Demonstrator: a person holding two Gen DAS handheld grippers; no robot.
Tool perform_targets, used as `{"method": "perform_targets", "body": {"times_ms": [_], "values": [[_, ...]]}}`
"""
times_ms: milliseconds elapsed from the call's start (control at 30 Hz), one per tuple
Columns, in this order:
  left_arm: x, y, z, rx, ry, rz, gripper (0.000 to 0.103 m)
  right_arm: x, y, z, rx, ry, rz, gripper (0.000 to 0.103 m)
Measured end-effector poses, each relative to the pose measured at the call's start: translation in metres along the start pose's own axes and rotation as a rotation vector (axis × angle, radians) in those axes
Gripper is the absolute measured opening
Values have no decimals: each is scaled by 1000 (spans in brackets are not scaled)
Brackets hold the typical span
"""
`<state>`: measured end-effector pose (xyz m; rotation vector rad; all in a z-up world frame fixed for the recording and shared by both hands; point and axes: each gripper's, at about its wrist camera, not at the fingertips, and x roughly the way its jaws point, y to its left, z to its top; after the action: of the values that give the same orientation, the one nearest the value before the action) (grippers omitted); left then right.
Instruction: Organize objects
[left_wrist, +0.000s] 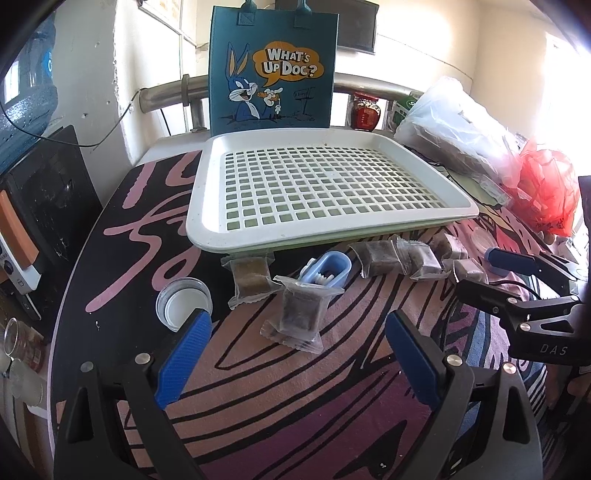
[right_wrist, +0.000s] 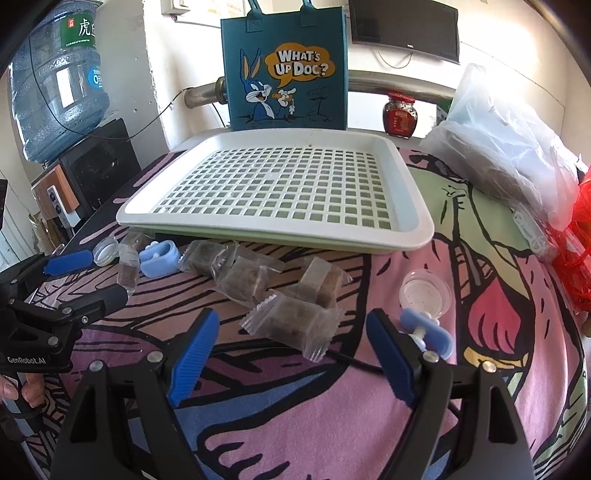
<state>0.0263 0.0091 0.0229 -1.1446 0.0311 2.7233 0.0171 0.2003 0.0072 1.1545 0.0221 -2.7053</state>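
While wrapped blocks (right_wrist: 291, 325) crowd tray's (right_wrist: 421, 236) front edge, both hand-held grippers agape — cloth (right_wrist: 295, 424) bare nearest

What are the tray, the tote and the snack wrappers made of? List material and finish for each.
Tray: looks like moulded plastic, white, matte, with a square-hole grid floor.
Tote: probably felt or non-woven fabric; flat teal surface, stitched handles, printed cartoon.
Wrappers: thin clear plastic film, glossy, with crimped ends; brown blocks show through.
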Motion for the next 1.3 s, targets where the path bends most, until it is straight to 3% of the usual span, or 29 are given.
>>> {"method": "perform_targets", "body": {"times_ms": [1300], "values": [[8,-2,0,16,40,-18,96,4,1,-1,7,29,16,83]]}}
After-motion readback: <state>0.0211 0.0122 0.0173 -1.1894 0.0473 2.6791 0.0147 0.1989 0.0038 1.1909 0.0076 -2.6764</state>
